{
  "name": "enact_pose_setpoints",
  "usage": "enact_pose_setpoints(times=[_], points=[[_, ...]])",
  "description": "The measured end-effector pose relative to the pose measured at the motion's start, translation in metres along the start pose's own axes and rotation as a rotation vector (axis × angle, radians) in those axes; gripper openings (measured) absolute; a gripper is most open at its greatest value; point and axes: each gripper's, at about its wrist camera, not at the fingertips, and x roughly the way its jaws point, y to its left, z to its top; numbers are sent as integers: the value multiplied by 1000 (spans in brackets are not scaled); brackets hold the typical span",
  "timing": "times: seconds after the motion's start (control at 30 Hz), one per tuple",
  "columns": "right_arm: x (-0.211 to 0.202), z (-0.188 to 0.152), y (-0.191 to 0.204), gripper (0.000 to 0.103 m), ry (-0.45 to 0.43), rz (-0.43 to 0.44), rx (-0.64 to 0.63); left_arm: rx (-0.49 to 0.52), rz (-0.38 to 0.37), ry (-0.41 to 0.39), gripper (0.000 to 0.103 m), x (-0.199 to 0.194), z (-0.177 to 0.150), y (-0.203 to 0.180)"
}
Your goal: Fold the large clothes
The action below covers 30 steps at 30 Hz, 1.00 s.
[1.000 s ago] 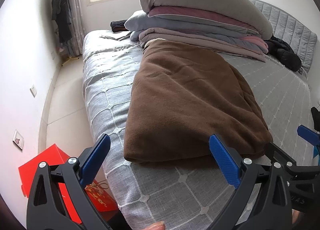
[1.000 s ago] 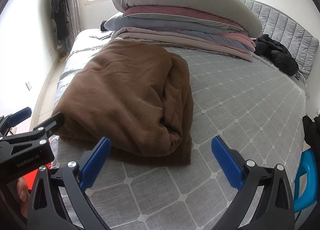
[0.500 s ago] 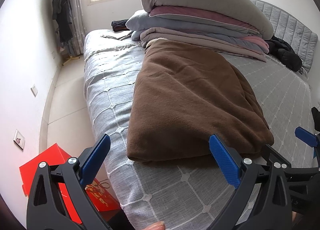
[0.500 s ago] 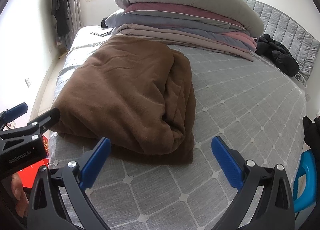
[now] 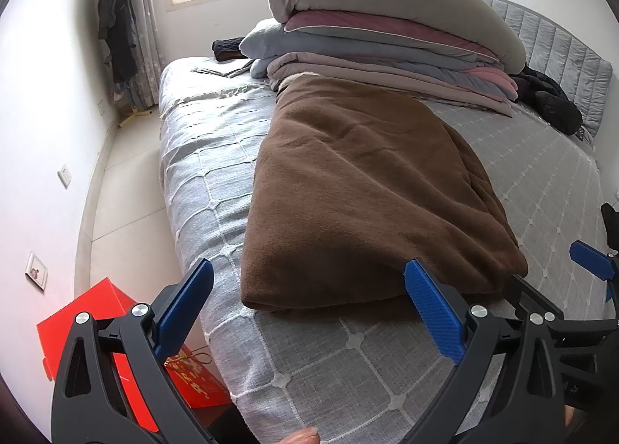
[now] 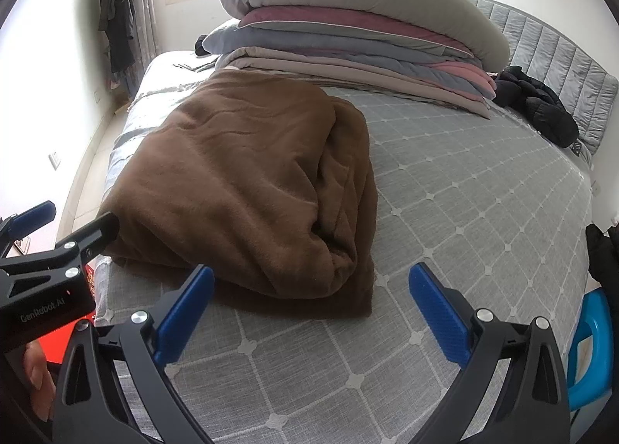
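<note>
A large brown fleece garment (image 5: 367, 188) (image 6: 251, 188) lies folded into a thick rectangle on the grey quilted bed (image 5: 332, 362) (image 6: 464, 212). Its bunched, layered edge faces right and toward me. My left gripper (image 5: 309, 308) hangs open over the bed's near-left corner, just short of the fleece's front edge, with nothing between its blue pads. My right gripper (image 6: 311, 312) is open too, empty, in front of the fleece's near-right corner. Each gripper shows at the side of the other's view, the left one (image 6: 50, 235) low at the left edge of the right wrist view.
A stack of folded quilts and a big grey pillow (image 5: 387, 22) (image 6: 348, 26) fills the far side of the bed. A dark jacket (image 5: 553, 99) lies by the padded headboard. A red box (image 5: 89, 320) stands on the floor at left, a blue stool (image 6: 592, 351) at right.
Both grippers have drawn back slightly toward the foot of the bed, so the fleece sits a little farther off. Both stay open. The fleece has not moved.
</note>
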Motion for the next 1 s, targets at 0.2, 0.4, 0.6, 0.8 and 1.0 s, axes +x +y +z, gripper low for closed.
enact_pose_setpoints(times=[0.2,0.4,0.6,0.8,1.0], points=[[0,0,0,98,0,-2,-3,1,-22,-3,95,-2,0,-1],[0,0,-2,98,-2,-4,4,-58,-144,64,95,9,-1,6],[0,0,-3,98,-2,-6,1,-43,-94,31,95,3,-1,5],[2,0,-5,98,5,-7,8,-5,-4,44,95,4,0,1],[3,-1,-3,98,8,-8,3,4,-15,45,95,3,0,0]])
